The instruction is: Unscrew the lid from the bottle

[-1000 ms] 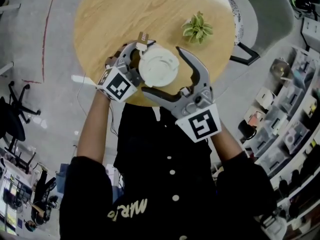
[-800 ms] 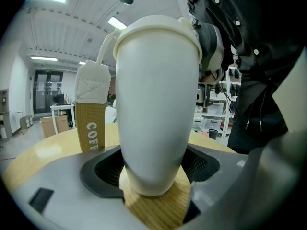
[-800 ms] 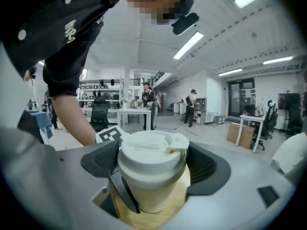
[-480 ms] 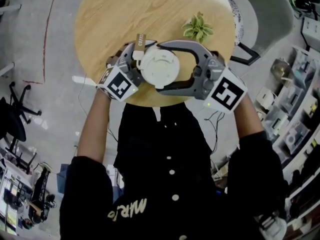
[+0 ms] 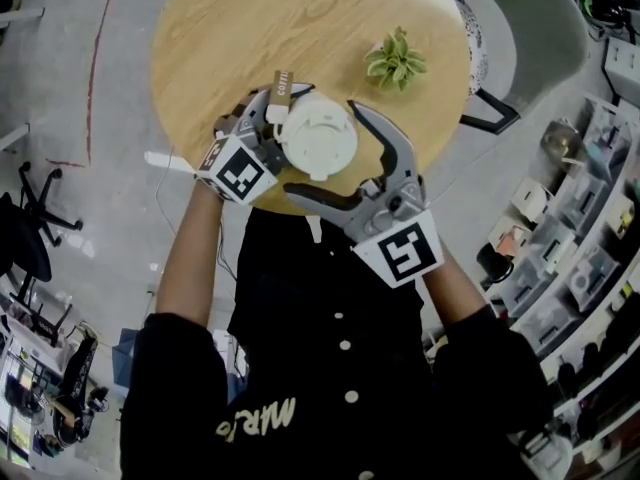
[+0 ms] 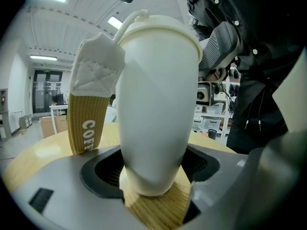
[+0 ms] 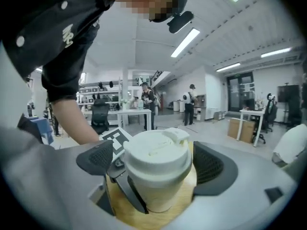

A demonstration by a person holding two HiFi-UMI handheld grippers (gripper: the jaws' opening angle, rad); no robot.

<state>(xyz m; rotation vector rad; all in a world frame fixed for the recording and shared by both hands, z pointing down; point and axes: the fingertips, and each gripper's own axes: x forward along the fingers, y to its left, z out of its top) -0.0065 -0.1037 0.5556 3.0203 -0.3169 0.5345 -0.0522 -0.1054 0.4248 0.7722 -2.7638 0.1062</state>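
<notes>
A white bottle (image 5: 300, 138) with a white lid (image 5: 320, 133) stands near the front edge of the round wooden table (image 5: 230, 28). A brown strap lettered "COFF" (image 6: 86, 128) hangs at its side. My left gripper (image 5: 275, 128) is shut on the lower body of the bottle (image 6: 158, 104), a pad pressing on each side. My right gripper (image 5: 322, 144) reaches in from the lower right. Its jaws have just been opening and stand wide round the lid (image 7: 156, 152), with a gap on both sides.
A small green plant (image 5: 395, 56) stands on the table behind and to the right of the bottle. A grey chair (image 5: 530, 28) is at the table's right side, and shelves with boxes (image 5: 580, 238) line the far right. The person's dark-clothed body is right at the table's front edge.
Half a second ago the right gripper lay swung out to the right with its jaws closed round the lid. It has swung back to the lower right and opened. The left gripper and bottle have not moved.
</notes>
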